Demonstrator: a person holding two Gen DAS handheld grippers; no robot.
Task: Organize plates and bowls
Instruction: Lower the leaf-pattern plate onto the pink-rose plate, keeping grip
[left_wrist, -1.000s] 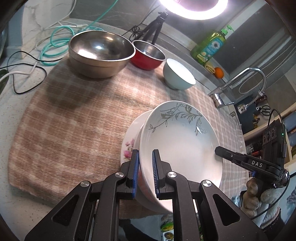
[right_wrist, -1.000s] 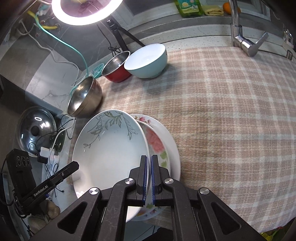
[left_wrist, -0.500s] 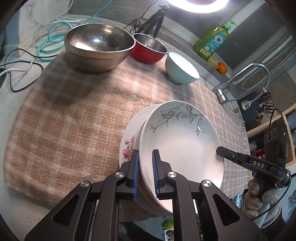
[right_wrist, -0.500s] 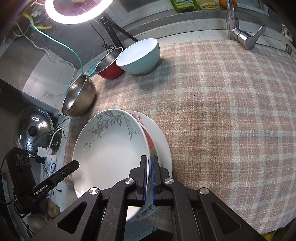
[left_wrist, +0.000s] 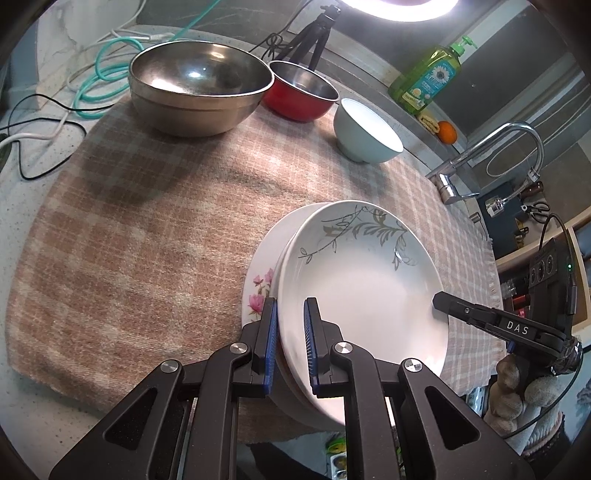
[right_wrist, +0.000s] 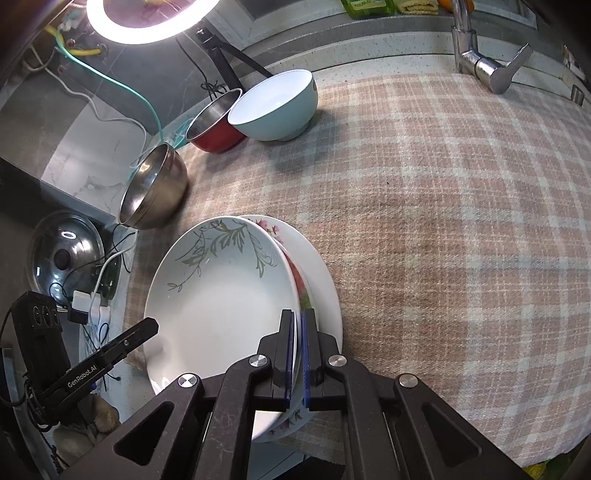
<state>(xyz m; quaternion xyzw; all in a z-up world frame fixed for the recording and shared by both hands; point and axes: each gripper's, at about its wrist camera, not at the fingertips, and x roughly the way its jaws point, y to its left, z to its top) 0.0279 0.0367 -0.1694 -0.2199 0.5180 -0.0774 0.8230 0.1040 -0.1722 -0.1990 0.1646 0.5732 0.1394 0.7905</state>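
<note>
A white plate with a grey leaf pattern (left_wrist: 362, 295) rests tilted on a stack of pink-flower plates (left_wrist: 258, 284) near the front edge of the plaid cloth. My left gripper (left_wrist: 290, 332) is shut on the leaf plate's near-left rim. My right gripper (right_wrist: 298, 347) is shut on the leaf plate (right_wrist: 221, 302) at its right rim, with the flower plates (right_wrist: 321, 288) showing just beyond it. Each gripper shows in the other's view, the right one (left_wrist: 439, 297) and the left one (right_wrist: 149, 326). A steel bowl (left_wrist: 199, 92), a red bowl (left_wrist: 301, 92) and a light blue bowl (left_wrist: 365, 133) stand at the back.
The plaid cloth (left_wrist: 129, 240) covers the counter. Cables (left_wrist: 55, 122) lie at the left. A faucet (left_wrist: 491, 155) and a green soap bottle (left_wrist: 428, 81) stand at the right rear. A pot lid (right_wrist: 62, 254) lies beyond the cloth's left edge. A gloved hand (left_wrist: 524, 391) holds the right gripper.
The leaf plate has shifted further over the flower plates, hiding more of them. Both grippers have kept their hold on its rim.
</note>
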